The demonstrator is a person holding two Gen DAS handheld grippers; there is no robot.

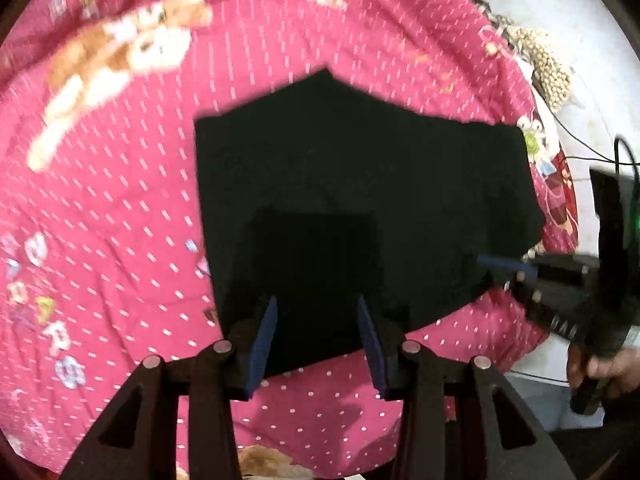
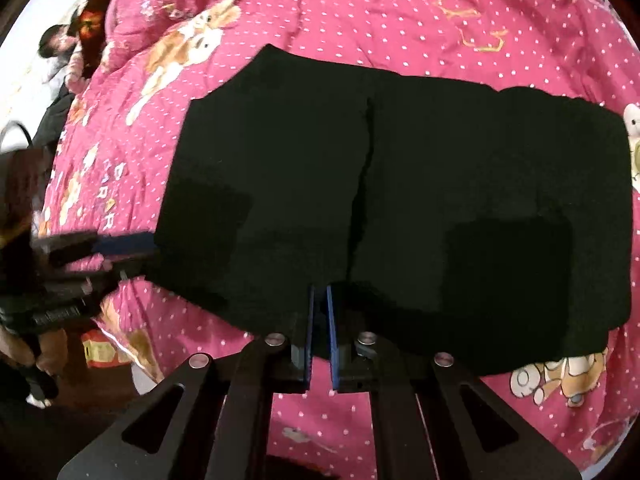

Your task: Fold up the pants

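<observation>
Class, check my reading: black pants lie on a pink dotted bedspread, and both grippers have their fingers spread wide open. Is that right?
Not quite. Only the left gripper is spread open; the right gripper has its jaws nearly closed at the edge of the black pants, as the right wrist view shows. The pants do lie on the pink dotted bedspread.

Left gripper (image 1: 318, 344) fingers spread wide; right gripper (image 2: 320, 336) fingers nearly together.

A pink bedsheet (image 2: 400, 20) with white dots and cartoon dogs (image 1: 116, 56) covers the bed. Beyond its edge, a pale floor (image 1: 560, 8), black cables (image 1: 588, 152), and a beige knobbly heap (image 1: 548, 64).
</observation>
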